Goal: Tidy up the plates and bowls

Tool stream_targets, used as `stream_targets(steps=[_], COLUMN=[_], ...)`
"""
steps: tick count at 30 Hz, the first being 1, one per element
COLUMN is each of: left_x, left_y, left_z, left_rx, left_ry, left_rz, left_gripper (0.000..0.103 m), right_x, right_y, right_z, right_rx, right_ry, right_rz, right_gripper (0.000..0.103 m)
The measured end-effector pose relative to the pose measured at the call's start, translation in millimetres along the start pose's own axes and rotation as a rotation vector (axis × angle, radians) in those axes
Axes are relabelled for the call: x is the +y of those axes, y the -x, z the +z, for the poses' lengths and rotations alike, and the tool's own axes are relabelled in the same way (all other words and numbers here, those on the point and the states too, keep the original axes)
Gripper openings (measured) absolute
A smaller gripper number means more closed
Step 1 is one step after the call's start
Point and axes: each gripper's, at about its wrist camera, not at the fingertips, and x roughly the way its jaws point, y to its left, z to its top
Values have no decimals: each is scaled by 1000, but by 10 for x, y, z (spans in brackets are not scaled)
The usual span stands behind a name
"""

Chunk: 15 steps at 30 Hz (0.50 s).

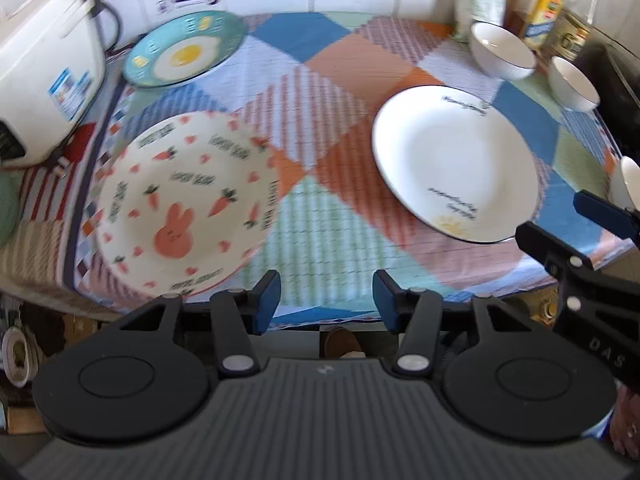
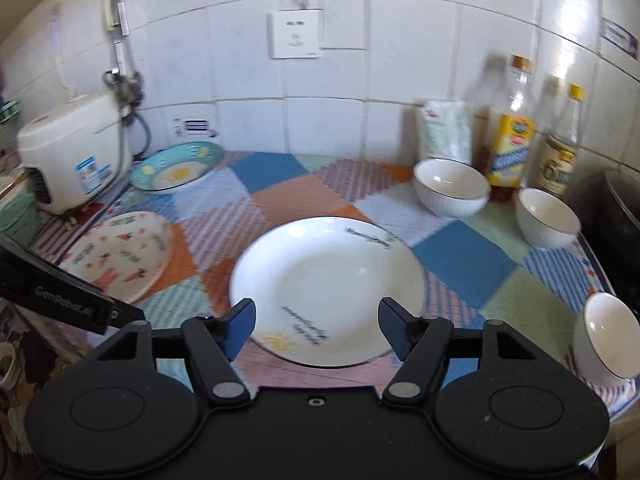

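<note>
On a patchwork cloth (image 1: 320, 80) lie three plates: a rabbit-and-carrot plate (image 1: 180, 200) (image 2: 120, 258) at the left, a teal fried-egg plate (image 1: 184, 50) (image 2: 178, 166) at the back left, and a plain white plate (image 1: 456, 160) (image 2: 326, 288) at the right. Three white bowls stand at the right: (image 2: 450, 186), (image 2: 546, 222), (image 2: 608, 336). My left gripper (image 1: 326, 298) hangs open above the cloth's near edge, between the rabbit plate and the white plate, holding nothing. My right gripper (image 2: 316, 330) stands open over the near rim of the white plate, with nothing gripped.
A white rice cooker (image 2: 72, 152) stands at the back left. A packet (image 2: 446, 132) and two bottles (image 2: 510, 136) (image 2: 562, 148) line the tiled wall behind the bowls. A dark appliance (image 2: 620, 220) borders the right edge.
</note>
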Motion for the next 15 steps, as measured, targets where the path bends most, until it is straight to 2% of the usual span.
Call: stream_targets(steps=[9,12,15], left_x=[490,671,834], left_y=[-32,-56,-70], left_z=[-120,-122,-94], left_rx=[-9,-9,-14], left_ry=[61,83,76], left_rz=[57,76,114], left_gripper=[57,57,60], right_x=[444,537,548], right_y=[-107,-150,-278], right_z=[-28,-46,-111], right_rx=[8,-32,-88], right_ry=[58,41,-7], right_rz=[125,124,118], right_gripper=[73,73,84])
